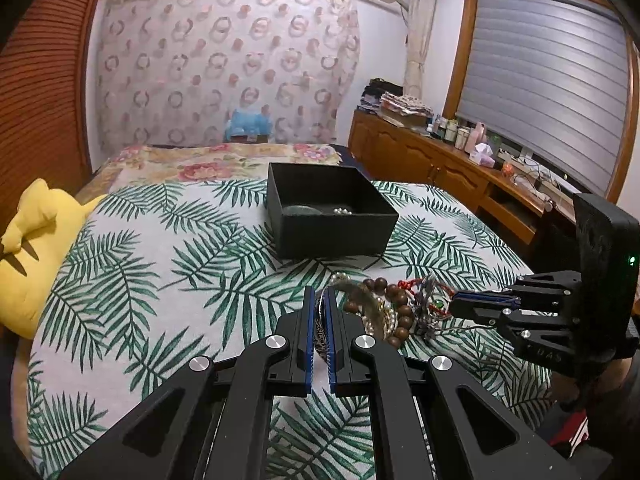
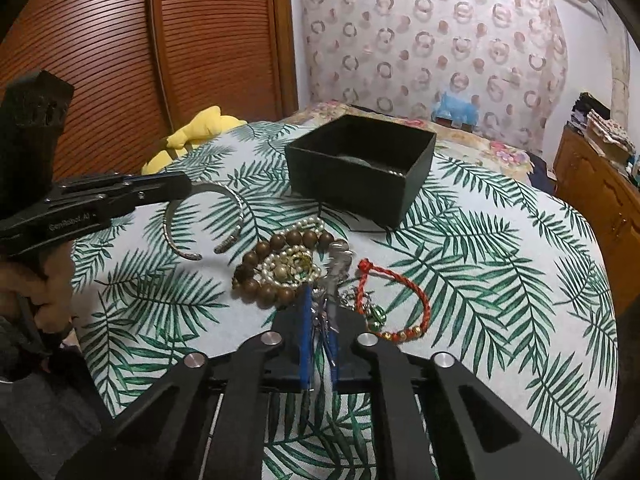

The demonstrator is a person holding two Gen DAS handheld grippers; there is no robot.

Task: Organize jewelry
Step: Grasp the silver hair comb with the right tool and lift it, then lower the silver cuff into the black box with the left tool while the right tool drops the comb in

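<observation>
An open black box [image 1: 332,216] stands on the leaf-print bedspread; it also shows in the right wrist view [image 2: 360,168]. Inside lie a dark round piece and some pearls [image 1: 342,211]. Before it lies a jewelry pile: a wooden bead bracelet [image 2: 276,268], pearl strands [image 2: 288,266], a red cord bracelet [image 2: 400,304]. My left gripper [image 1: 319,300] is shut on a silver cuff bangle [image 2: 204,216], holding its rim. My right gripper [image 2: 320,312] is shut on a silvery tassel piece [image 2: 324,308]; it shows in the left wrist view [image 1: 456,304] at the pile's right side.
A yellow plush toy [image 1: 36,248] lies at the bed's left edge. A wooden sideboard [image 1: 440,160] with bottles and boxes runs along the right under the window. A brown slatted wardrobe [image 2: 120,60] stands to the left. A blue plush [image 1: 250,122] sits at the bed's head.
</observation>
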